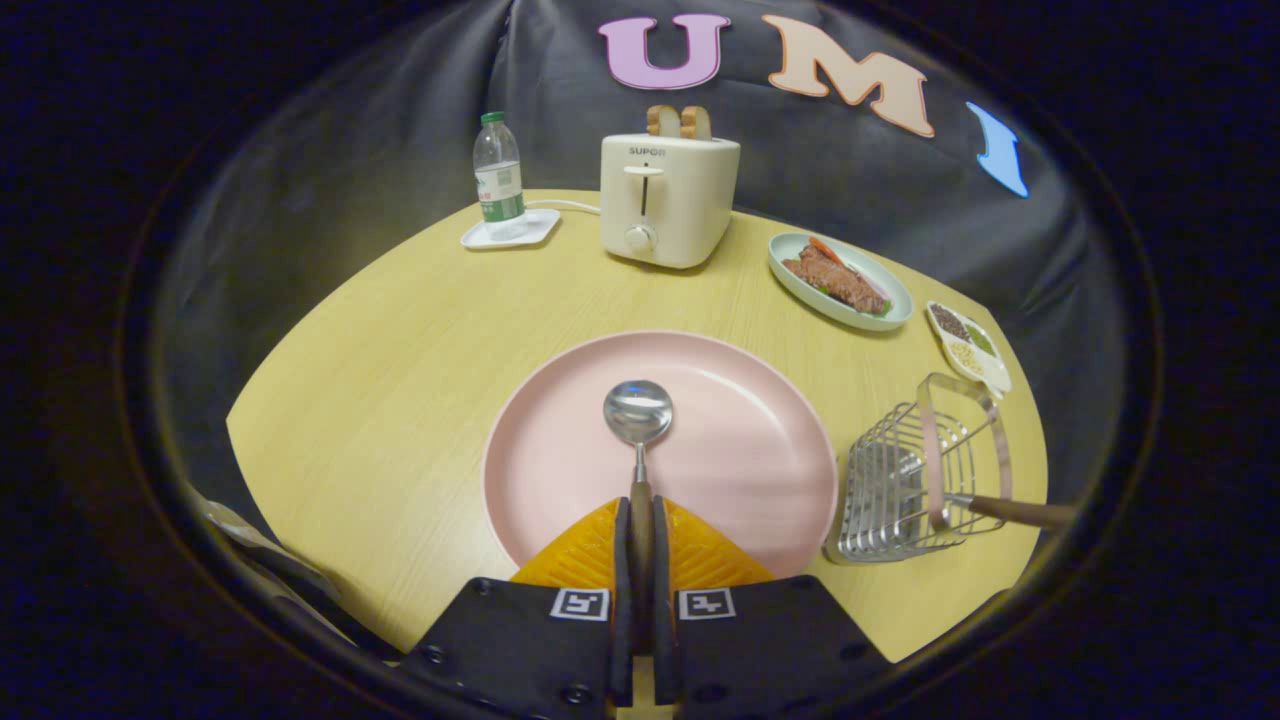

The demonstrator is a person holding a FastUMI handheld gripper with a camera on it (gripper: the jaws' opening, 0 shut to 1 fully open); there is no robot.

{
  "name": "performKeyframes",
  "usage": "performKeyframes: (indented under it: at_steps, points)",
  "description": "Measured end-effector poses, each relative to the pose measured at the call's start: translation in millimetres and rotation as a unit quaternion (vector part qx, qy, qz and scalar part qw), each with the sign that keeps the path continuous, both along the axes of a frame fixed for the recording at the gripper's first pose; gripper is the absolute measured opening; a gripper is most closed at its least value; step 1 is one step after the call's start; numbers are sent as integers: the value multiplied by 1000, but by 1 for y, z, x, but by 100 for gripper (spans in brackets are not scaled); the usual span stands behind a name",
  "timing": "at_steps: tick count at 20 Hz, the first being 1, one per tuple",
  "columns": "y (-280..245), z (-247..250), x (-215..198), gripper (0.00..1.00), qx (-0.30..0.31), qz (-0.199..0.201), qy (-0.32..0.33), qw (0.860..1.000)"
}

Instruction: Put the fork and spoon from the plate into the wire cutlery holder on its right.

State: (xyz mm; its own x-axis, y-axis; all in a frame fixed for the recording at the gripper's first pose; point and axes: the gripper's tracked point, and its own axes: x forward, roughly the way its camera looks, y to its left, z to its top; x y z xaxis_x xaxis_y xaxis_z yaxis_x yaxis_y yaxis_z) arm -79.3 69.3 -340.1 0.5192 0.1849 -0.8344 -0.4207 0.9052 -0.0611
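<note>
pink plate (740,470), silver spoon (638,412), cream toaster (668,200)

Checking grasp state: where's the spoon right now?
In the gripper view, the spoon lies over the pink plate, its handle pinched between the hand-held gripper fingers, bowl just ahead of them; the wire cutlery holder stands to its right.

The spoon (639,425) lies on the pink plate (760,450), wooden handle clamped between the fingers, its steel bowl pointing ahead, while the fork's handle (1020,513) juts from the wire cutlery holder (900,490) to their right.
</note>
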Motion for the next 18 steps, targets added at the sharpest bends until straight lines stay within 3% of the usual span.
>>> performKeyframes:
  at_steps: [6,18]
  points:
    - [-18,10,1,7,-14,20,34,999]
    - [-69,85,25,7,2,10,32,999]
